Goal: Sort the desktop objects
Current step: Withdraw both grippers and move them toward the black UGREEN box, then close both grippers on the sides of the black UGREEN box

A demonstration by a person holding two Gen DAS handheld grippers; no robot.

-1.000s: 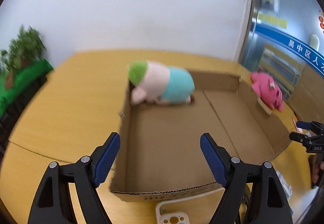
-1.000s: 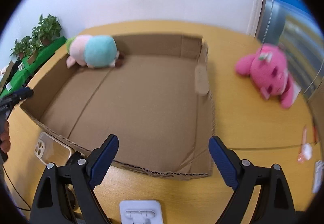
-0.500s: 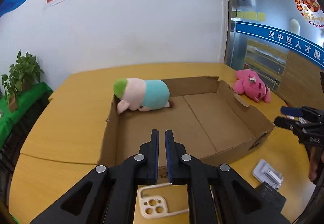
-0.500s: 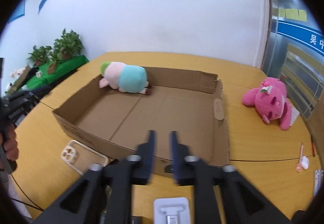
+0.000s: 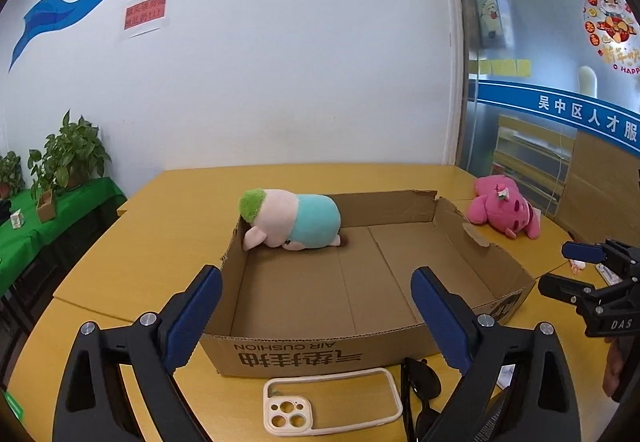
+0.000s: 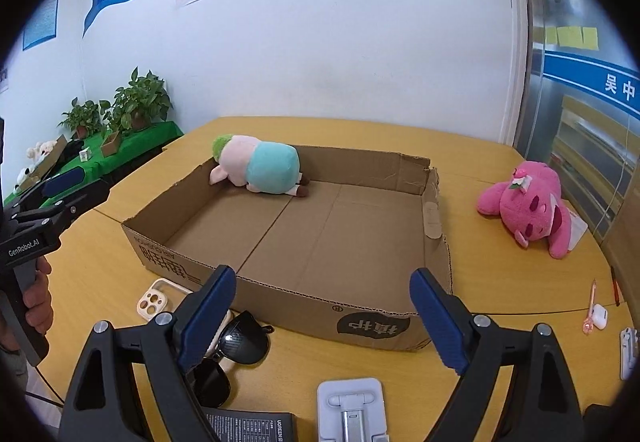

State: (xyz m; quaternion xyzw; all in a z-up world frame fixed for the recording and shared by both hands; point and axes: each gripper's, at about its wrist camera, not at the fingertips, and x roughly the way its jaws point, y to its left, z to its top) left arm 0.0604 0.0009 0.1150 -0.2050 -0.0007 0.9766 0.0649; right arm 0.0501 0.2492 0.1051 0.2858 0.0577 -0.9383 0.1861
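Observation:
An open cardboard box point(image 5: 312, 354) point(image 6: 280, 298) lies on the yellow table. A plush pig in a teal shirt and green cap point(image 5: 296, 222) point(image 6: 264, 166) rests in its far left corner. A pink plush point(image 5: 504, 212) point(image 6: 532, 206) lies on the table right of the box. My left gripper point(image 5: 316, 282) hovers before the box's near wall, jaws opening wide, nothing between them. My right gripper point(image 6: 324, 282) hangs over the box's near right corner, jaws also opening and empty. Each gripper shows at the edge of the other's view.
A cream phone case point(image 5: 288, 414) point(image 6: 154, 302) and black sunglasses point(image 5: 426, 386) point(image 6: 240, 340) lie just in front of the box. Nearer me sit a white phone stand point(image 6: 352, 406) and a black carton point(image 6: 248, 426). An earbud case point(image 6: 599, 316) and pen point(image 6: 591, 306) lie far right.
Both grippers have drawn back and up from over the box. Their jaws went from wide to nearly shut half a second ago and stand wide again now.

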